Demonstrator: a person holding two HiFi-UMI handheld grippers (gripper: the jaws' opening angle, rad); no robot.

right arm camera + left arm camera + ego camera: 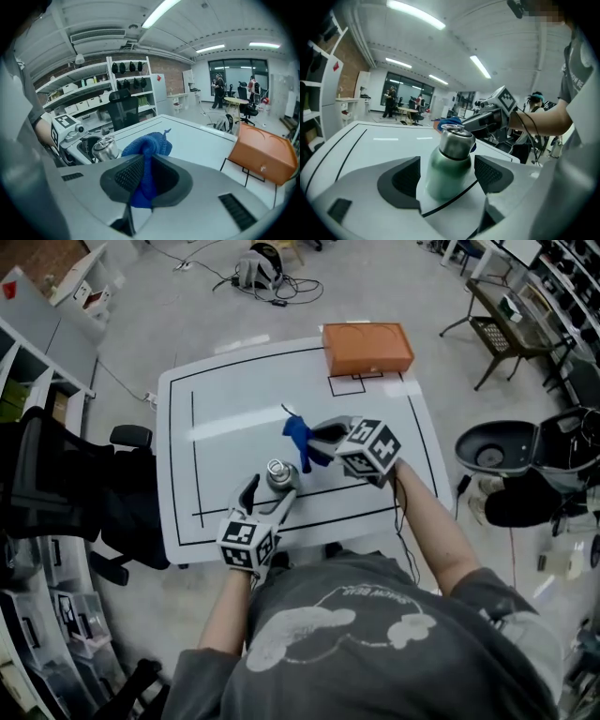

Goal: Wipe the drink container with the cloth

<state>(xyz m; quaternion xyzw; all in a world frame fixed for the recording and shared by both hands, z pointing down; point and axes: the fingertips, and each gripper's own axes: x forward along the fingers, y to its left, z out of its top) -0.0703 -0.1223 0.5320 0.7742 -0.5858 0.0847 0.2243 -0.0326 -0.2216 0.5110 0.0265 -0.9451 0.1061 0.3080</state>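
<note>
A small green metal drink container (280, 474) with a silver cap stands near the front edge of the white table (234, 390). My left gripper (270, 486) holds it, one jaw on each side of its body (450, 164). My right gripper (314, 442) is shut on a blue cloth (298, 439), which bunches out between the pads (146, 154). The cloth hangs just behind and right of the container's cap. In the right gripper view the container (104, 148) shows to the left of the cloth.
An orange box (367, 348) lies at the table's far edge. A black office chair (56, 484) stands left of the table, and a black stool (506, 451) to the right. Cables lie on the floor beyond.
</note>
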